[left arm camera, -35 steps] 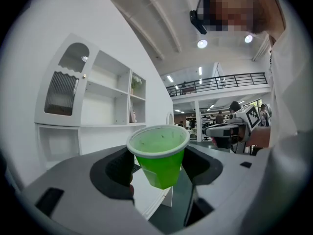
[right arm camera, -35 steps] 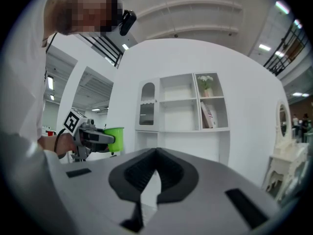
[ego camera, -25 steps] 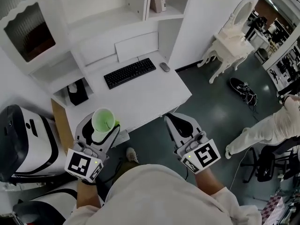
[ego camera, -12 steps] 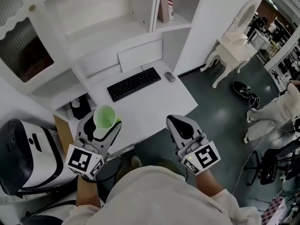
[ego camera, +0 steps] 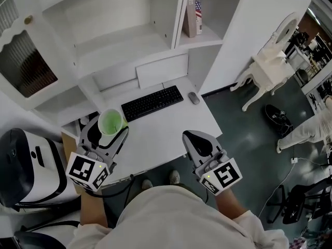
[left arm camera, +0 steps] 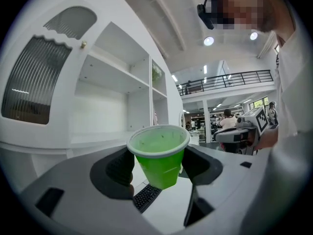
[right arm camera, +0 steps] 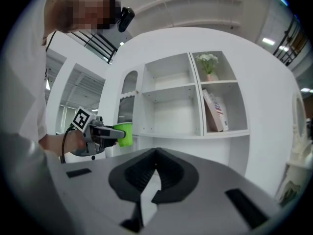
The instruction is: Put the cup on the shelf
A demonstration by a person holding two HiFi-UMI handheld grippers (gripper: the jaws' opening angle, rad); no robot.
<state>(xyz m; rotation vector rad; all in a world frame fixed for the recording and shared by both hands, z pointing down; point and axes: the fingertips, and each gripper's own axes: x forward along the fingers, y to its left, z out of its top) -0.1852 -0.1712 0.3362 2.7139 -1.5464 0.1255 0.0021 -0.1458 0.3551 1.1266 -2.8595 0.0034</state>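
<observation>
A green cup (ego camera: 110, 122) with a white rim stands upright between the jaws of my left gripper (ego camera: 107, 131), which is shut on it above the desk's left end. In the left gripper view the cup (left arm camera: 160, 155) fills the middle, its sides pressed by both pads. From the right gripper view I see the same cup (right arm camera: 124, 134) held out toward the white shelf unit (right arm camera: 171, 106). My right gripper (ego camera: 199, 145) hangs over the desk's front edge, jaws shut with nothing between them. The shelf unit (ego camera: 114, 38) rises behind the desk with bare boards.
A black keyboard (ego camera: 152, 102) and a mouse (ego camera: 194, 98) lie on the white desk (ego camera: 166, 128). A book (ego camera: 194, 10) leans in the right shelf compartment. A white vanity table (ego camera: 270, 66) stands to the right, shoes (ego camera: 280, 119) on the floor beside it.
The view has shifted toward the shelf unit. My left gripper with the cup has moved a little forward and left over the desk. The right gripper has barely moved.
</observation>
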